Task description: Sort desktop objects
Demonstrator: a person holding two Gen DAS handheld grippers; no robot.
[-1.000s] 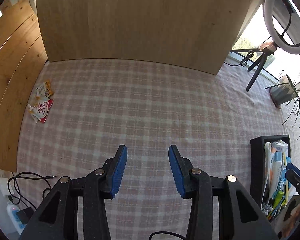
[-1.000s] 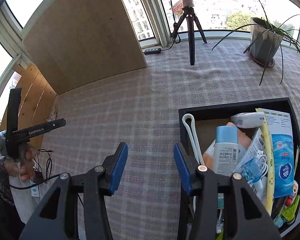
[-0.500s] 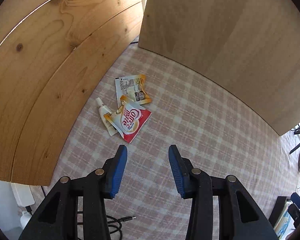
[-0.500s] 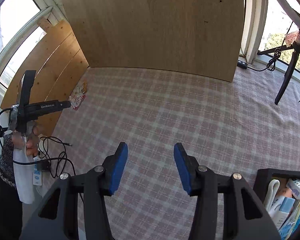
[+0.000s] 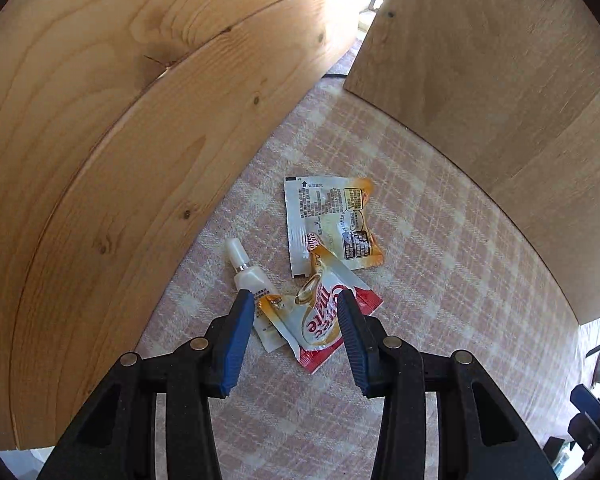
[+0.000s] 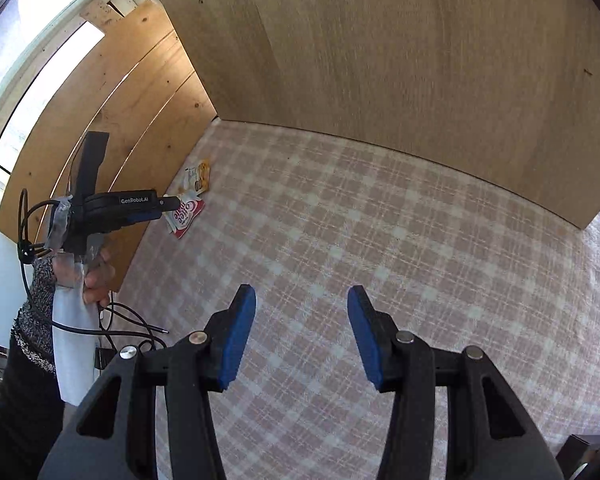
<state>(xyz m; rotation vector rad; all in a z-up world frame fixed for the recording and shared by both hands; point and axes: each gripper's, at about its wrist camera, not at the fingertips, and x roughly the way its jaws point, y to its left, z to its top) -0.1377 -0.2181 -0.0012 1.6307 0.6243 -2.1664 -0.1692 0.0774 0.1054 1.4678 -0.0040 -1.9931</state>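
Covering the whole work surface is a pink and cream checked tablecloth (image 6: 400,248), walled at the far side by a tall pale wooden board (image 6: 380,48) and at the left by a knotty pine plank panel (image 5: 100,140). Above the cloth, the left black gripper with blue finger pads (image 5: 296,330) points steeply down with its fingers at a medium spread, gripping nothing. Directly beyond and between those fingers lies a red and white coffee creamer sachet (image 5: 324,320), flat on the cloth. Just past the fingertips, overlapping the creamer sachet's far end, lies a white and orange printed sachet (image 5: 328,220). Beside the left finger lies a small white squeeze tube with a pointed cap (image 5: 248,276), its lower end tucked under the creamer sachet. The right black gripper with blue finger pads (image 6: 302,330) hangs over bare cloth, fingers likewise parted and empty, well apart from the sachets. A person's hand (image 6: 96,276) holds the left gripper's handle.
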